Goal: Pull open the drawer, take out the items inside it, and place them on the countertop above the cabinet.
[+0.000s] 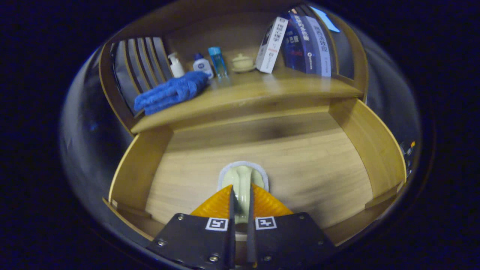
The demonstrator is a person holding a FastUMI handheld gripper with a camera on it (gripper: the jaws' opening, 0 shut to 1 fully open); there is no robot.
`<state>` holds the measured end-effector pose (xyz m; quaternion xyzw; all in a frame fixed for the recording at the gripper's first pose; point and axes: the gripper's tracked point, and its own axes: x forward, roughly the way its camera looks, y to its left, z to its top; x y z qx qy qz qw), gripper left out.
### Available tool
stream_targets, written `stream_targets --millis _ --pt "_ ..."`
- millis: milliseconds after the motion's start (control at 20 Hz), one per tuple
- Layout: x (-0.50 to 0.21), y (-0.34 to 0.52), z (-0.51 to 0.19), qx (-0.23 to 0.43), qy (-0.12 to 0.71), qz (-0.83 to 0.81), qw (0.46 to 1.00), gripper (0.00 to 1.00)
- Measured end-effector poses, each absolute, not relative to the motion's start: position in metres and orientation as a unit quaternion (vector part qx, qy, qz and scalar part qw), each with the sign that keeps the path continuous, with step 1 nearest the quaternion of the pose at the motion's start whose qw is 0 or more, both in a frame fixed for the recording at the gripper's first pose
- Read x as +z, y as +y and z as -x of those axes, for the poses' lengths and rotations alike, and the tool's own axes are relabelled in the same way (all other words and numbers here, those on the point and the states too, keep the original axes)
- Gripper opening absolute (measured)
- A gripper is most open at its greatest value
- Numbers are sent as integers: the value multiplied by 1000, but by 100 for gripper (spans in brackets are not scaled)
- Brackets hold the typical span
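Gripping a pale green utensil (pixel 242 183), seemingly a small ladle or sponge-edged scoop, the gripper (pixel 242 202) has its two orange fingers (pixel 215 204) closed against the handle from either side, with the rounded head and its whitish rim poking out just ahead of the tips. Whether the head rests on the drawer floor or hangs just above it cannot be told.

This item sits low in the open drawer (pixel 138 165), near the front and roughly midway between the side walls; the rest of the wooden bottom looks bare, so my judgement is that this is the last thing to lift out.

Beyond the drawer, at 12 o'clock from the fingers, runs the countertop (pixel 262 93). On it, at 11 o'clock, lies a folded blue towel (pixel 170 92); behind that stand a white pump bottle (pixel 175 65), a small white bottle (pixel 202 65) and a blue tube (pixel 218 62). A lidded cup (pixel 243 62) stands near 12 o'clock, and a leaning white box (pixel 272 45) with books (pixel 307 41) at 1 o'clock.

The hold is on a narrow, smooth handle, so the piece could twist or slip during the lift. Raised too shallowly, its head could catch the countertop's front edge. Landing space is crowded; the free patch looks to be at the front right.
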<state>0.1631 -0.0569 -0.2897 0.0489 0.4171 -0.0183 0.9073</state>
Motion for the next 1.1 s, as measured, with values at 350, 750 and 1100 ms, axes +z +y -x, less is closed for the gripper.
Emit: stream_targets --millis 350,750,1100 --pt "-200 -49 -200 1 266 -25 964 12" --pt "-186 -55 -290 -43 241 -51 968 12" --pt "-215 -59 -344 -28 228 -72 971 16"
